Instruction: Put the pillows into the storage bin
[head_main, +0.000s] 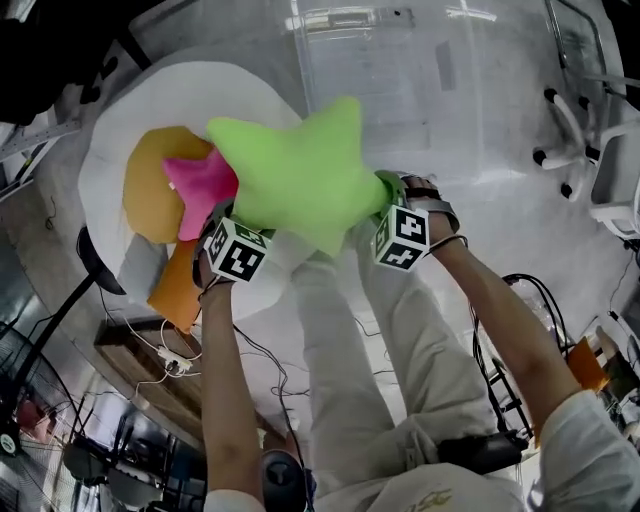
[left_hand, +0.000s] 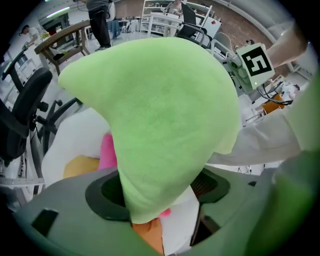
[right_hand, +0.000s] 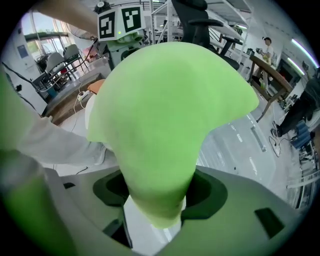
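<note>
A lime-green star pillow (head_main: 300, 175) hangs in the air, gripped at two of its points. My left gripper (head_main: 248, 222) is shut on its lower left point (left_hand: 155, 195). Over on the other side, my right gripper (head_main: 386, 200) is shut on the right point (right_hand: 157, 195). The pillow fills both gripper views (left_hand: 165, 110) (right_hand: 165, 115). Below it, on a white round surface (head_main: 120, 130), lie a pink star pillow (head_main: 200, 185), a round orange pillow (head_main: 155, 185) and an orange square one (head_main: 178, 290). A clear storage bin (head_main: 370, 65) stands on the floor beyond.
White office chairs (head_main: 600, 160) stand at the right. Cables and a power strip (head_main: 175, 365) lie on the floor at the lower left, near a wooden bench (head_main: 150, 370). A black chair (left_hand: 25, 115) and a wooden table (left_hand: 65, 42) show in the left gripper view.
</note>
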